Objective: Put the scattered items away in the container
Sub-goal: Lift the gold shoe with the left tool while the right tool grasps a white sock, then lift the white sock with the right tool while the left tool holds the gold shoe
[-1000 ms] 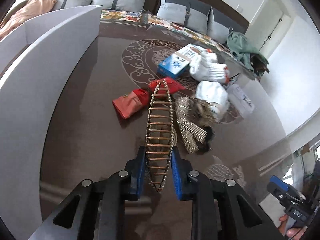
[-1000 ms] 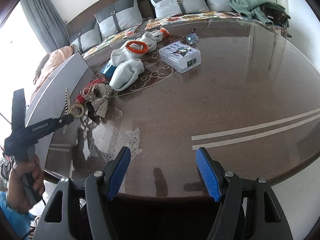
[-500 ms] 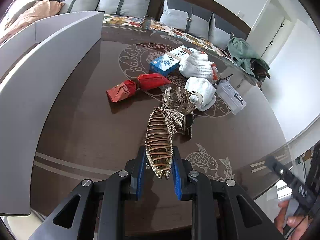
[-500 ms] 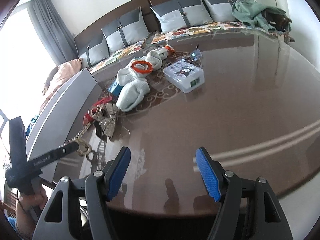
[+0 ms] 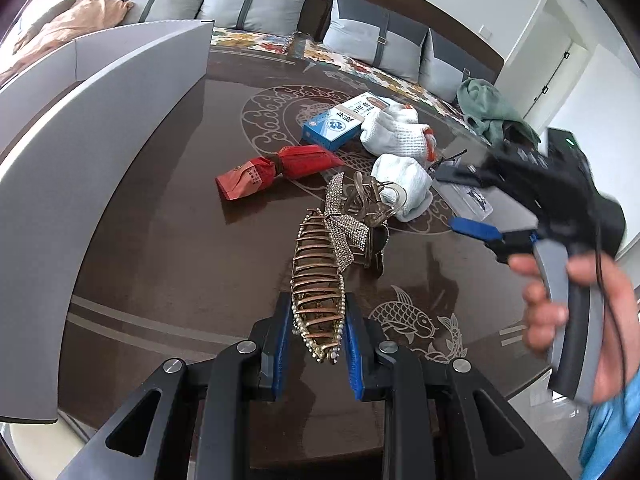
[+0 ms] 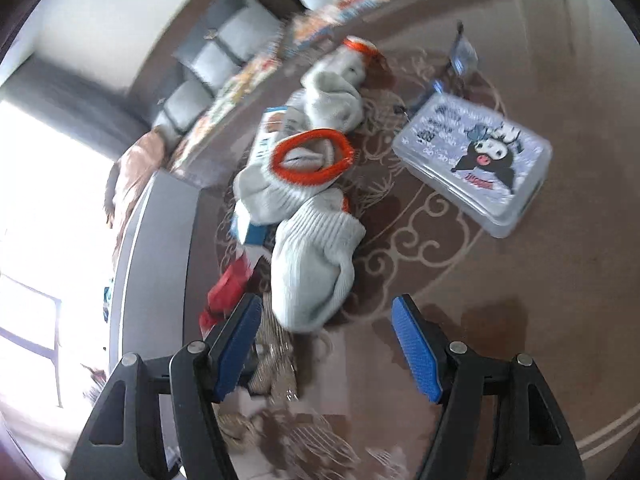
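Observation:
My left gripper is shut on a long bronze hair clip edged with pearls and holds it above the dark table. The grey container stands at the left, its wall close by. My right gripper is open and empty, hovering just over a white sock and the sparkly bow clips; it also shows at the right of the left wrist view. More white socks with orange cuffs lie beyond.
A red packet, a blue-white box, a rhinestone bow and metal clips lie mid-table. A clear plastic case with a cartoon sticker lies at the right. A sofa with grey cushions runs behind the table.
My left gripper has pulled back toward the table's near edge with the hair clip. My right gripper has swung in fast over the socks and bow clips; its view is blurred.

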`<move>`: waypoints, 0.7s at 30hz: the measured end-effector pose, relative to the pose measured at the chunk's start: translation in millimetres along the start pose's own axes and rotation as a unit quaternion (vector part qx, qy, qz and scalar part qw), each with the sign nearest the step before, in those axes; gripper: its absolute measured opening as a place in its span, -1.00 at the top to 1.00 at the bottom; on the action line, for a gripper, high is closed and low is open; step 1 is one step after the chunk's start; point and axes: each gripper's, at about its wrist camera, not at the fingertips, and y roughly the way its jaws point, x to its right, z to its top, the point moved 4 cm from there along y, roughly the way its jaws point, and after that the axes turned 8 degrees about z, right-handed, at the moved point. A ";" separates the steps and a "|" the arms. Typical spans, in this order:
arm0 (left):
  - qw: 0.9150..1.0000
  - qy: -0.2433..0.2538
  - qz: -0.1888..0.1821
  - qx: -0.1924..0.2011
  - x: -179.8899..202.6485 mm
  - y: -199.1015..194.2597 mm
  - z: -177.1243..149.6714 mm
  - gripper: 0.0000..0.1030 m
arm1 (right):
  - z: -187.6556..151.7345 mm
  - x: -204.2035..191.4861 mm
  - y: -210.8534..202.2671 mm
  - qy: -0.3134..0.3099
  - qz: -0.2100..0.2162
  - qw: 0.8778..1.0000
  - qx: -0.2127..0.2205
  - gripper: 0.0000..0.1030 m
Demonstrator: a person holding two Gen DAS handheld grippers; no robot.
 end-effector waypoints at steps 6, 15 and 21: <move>1.000 -0.003 -0.001 0.000 0.2 0.6 0.2 0.54 | 15.8 -15.1 15.5 -0.005 -0.057 0.998 0.000 -0.35; 1.000 0.002 0.003 -0.013 2.8 3.8 -4.6 0.54 | 15.9 -24.6 41.9 -0.083 -0.083 0.993 -0.026 0.58; 1.000 0.004 0.001 -0.013 4.4 4.6 -7.9 0.54 | -1.0 -15.5 9.1 -0.125 -0.074 0.989 -0.020 0.60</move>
